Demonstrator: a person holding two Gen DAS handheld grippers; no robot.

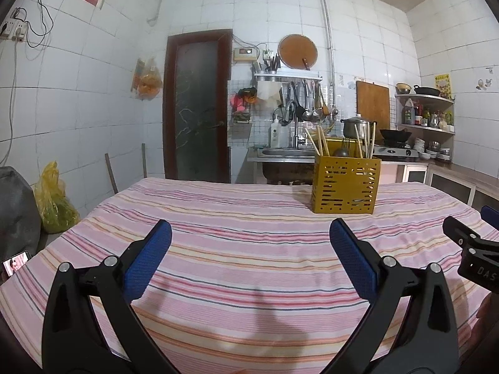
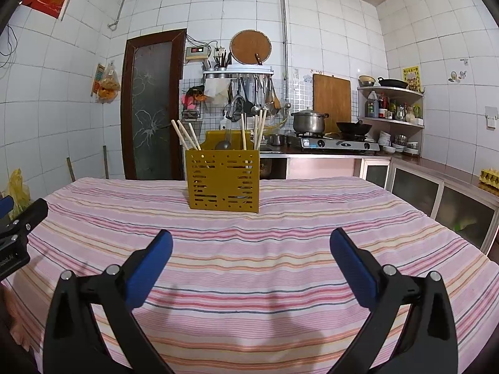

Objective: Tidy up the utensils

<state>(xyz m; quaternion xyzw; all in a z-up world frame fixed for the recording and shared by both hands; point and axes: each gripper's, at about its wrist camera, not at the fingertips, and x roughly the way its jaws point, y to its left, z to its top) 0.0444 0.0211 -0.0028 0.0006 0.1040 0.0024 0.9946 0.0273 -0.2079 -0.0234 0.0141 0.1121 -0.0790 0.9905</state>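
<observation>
Right wrist view: yellow perforated utensil caddy [image 2: 223, 184] upright mid-worktop [image 2: 280, 280], chopsticks [image 2: 187, 138] and ladle [image 2: 223, 145] inside. Right gripper [image 2: 251, 243] and left gripper [image 1: 250, 233] jaws wide, empty. Likely finished; next, confirm nothing loose remains.

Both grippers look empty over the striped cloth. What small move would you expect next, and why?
Probably easing the right gripper forward toward the yellow holder. It stands straight ahead of that gripper, with chopsticks and a ladle sticking out of it. Both grippers, left gripper included, are open and hold nothing, and no loose utensil shows on the tablecloth.
</observation>
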